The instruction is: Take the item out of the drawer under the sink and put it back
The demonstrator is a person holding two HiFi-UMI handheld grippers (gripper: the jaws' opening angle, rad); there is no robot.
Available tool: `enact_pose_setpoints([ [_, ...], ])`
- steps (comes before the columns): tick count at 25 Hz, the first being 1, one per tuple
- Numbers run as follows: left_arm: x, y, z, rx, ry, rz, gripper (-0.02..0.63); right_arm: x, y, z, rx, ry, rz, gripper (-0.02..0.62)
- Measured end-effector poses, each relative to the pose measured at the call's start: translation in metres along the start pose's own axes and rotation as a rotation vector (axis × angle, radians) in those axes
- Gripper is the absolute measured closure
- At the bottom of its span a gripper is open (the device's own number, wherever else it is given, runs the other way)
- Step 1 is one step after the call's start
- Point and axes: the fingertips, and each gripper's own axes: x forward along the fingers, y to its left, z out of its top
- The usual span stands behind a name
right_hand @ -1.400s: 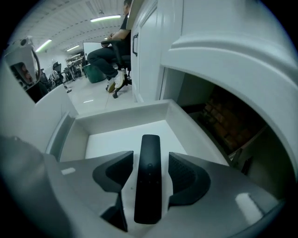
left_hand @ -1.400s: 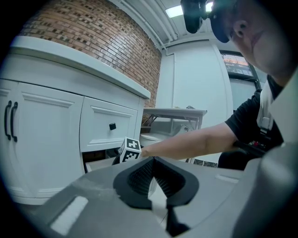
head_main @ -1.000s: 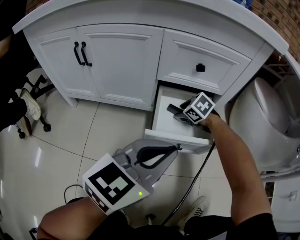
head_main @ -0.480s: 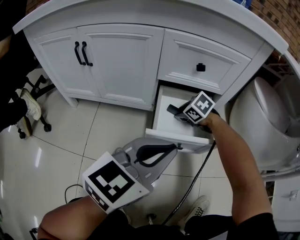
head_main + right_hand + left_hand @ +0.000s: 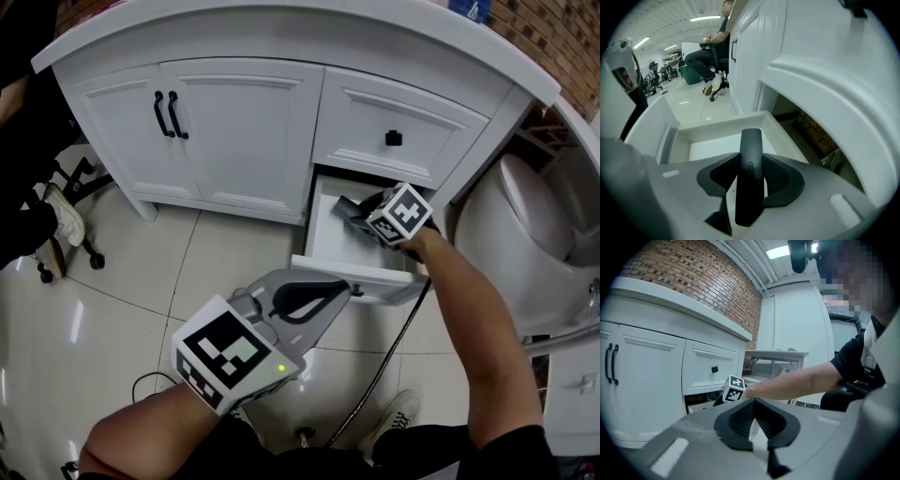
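The lower drawer [image 5: 349, 273] under the sink counter stands pulled out. My right gripper [image 5: 362, 215] reaches into it, shut on a slim black remote-like item [image 5: 345, 204]. In the right gripper view the item [image 5: 751, 140] stands lengthwise between the two pads, its far end sticking out past my right gripper [image 5: 751, 165] over the white drawer floor [image 5: 710, 149]. My left gripper [image 5: 341, 292] hangs in front of the drawer above the tiled floor, shut and holding nothing. In the left gripper view the pads of my left gripper [image 5: 754, 402] meet at the tips.
White vanity with two doors and black handles [image 5: 167, 114], and a shut upper drawer with a black knob [image 5: 394, 139]. A toilet [image 5: 511, 244] stands to the right. A black cable [image 5: 394, 347] runs over the floor. A chair base and a person's shoe [image 5: 58, 214] are at left.
The right gripper's jaws have closed on the black item inside the drawer. The left gripper has stayed about where it was.
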Motion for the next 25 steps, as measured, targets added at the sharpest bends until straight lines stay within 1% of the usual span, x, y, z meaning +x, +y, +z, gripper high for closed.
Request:
enact_pose_setpoints([
  [4, -0.004, -0.003, 0.004, 0.013, -0.005, 0.01, 0.6, -0.032, -0.004, 0.014, -0.01, -0.066, -0.084, 0.431],
  [6, -0.006, -0.004, 0.009, 0.014, -0.01, 0.022, 0.6, -0.051, 0.0, 0.022, -0.014, -0.109, -0.113, 0.431],
  [12, -0.01, -0.01, 0.008, 0.04, -0.009, 0.032, 0.6, -0.127, 0.035, 0.05, 0.028, -0.307, -0.171, 0.431],
  [16, -0.011, -0.014, 0.005, 0.024, -0.011, 0.027, 0.6, -0.174, 0.067, 0.059, 0.046, -0.415, -0.172, 0.431],
  [22, -0.013, -0.03, 0.009, 0.026, -0.02, 0.002, 0.6, -0.216, 0.111, 0.055, 0.027, -0.476, -0.151, 0.431],
  [25, -0.011, -0.038, 0.007, 0.051, -0.013, -0.006, 0.6, -0.23, 0.131, 0.051, 0.015, -0.499, -0.133, 0.431],
])
